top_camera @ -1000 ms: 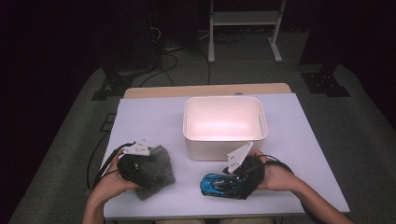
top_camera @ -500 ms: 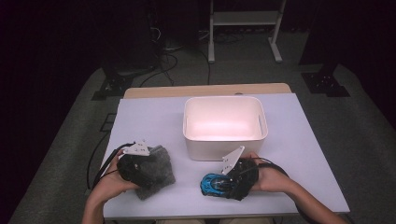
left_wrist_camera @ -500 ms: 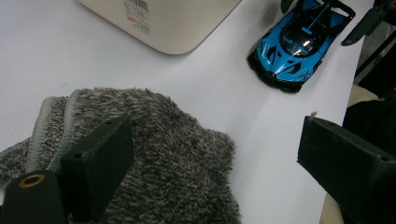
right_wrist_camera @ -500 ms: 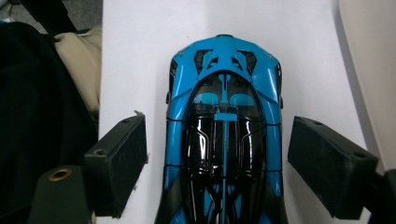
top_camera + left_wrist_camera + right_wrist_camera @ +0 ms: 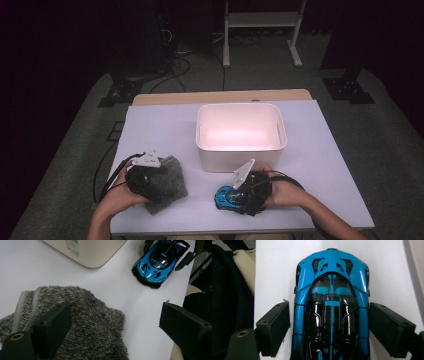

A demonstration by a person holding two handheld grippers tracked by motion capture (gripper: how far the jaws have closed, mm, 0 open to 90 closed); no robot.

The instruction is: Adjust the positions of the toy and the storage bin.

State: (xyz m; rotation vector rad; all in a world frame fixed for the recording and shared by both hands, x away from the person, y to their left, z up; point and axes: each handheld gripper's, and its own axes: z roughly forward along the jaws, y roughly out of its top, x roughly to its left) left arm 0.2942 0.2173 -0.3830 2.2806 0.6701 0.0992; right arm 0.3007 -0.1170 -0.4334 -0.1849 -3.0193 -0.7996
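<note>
Glossily, the blue-and-black toy car point(image 5: 332, 307) sits between the right claw's point(image 5: 329, 327) closing jaws.

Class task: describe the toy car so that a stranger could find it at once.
Start at the white bin mid-table; the toy car sits near the table's front edge, between the right claw's jaws. It is glossy blue and black, unlike the fuzzy grey cloth nearby.

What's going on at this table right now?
A person works two handheld grippers at a white table. The right gripper straddles a blue toy car, jaws at its sides. The left gripper is open over a grey fuzzy cloth. A white bin sits beyond them.
</note>
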